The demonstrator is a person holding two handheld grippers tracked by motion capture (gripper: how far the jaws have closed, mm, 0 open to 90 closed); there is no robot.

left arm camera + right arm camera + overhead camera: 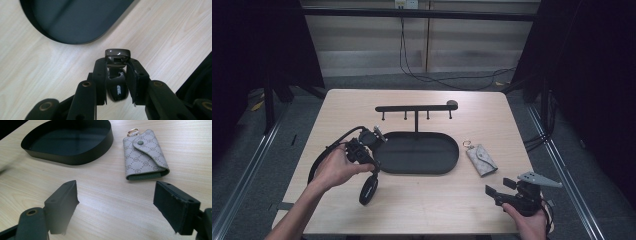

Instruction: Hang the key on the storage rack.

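Pale wood-grain table [422, 200] with rounded corners, set on a grey floor [257, 165] in a dim room; dark drapes at both sides, light panelled wall [372, 40] behind, black cables [432, 77] trailing across the floor beyond the far edge.

Near the table's centre, a matte black oval tray [419, 154] with a low upright wall, joined at its back to a thin post carrying a horizontal hook bar [414, 108] with four small pegs. Just right of the tray, apart from it, a grey fabric key pouch [482, 159] with a repeating monogram print, snap-button flap and small metal ring.

From the high view: left gripper [362, 152] in the person's left hand [337, 167] beside the tray's left end, with a dark glossy oval item [368, 190] below it toward the near edge. Right gripper [499, 190] low at the near right corner, grey three-cornered plate on top.

From the left gripper view: jaws clamped on that glossy black item [117, 56], smooth and rounded, a flat shiny cap poking out past the fingertips, tray rim [75, 41] above. Exact kind of item hard to tell.

From the right gripper view: jaws spread wide apart, nothing between them, rubbery black pads [175, 202] with worn edges; key pouch [145, 155] ahead on bare wood, tray [75, 155] to its left.
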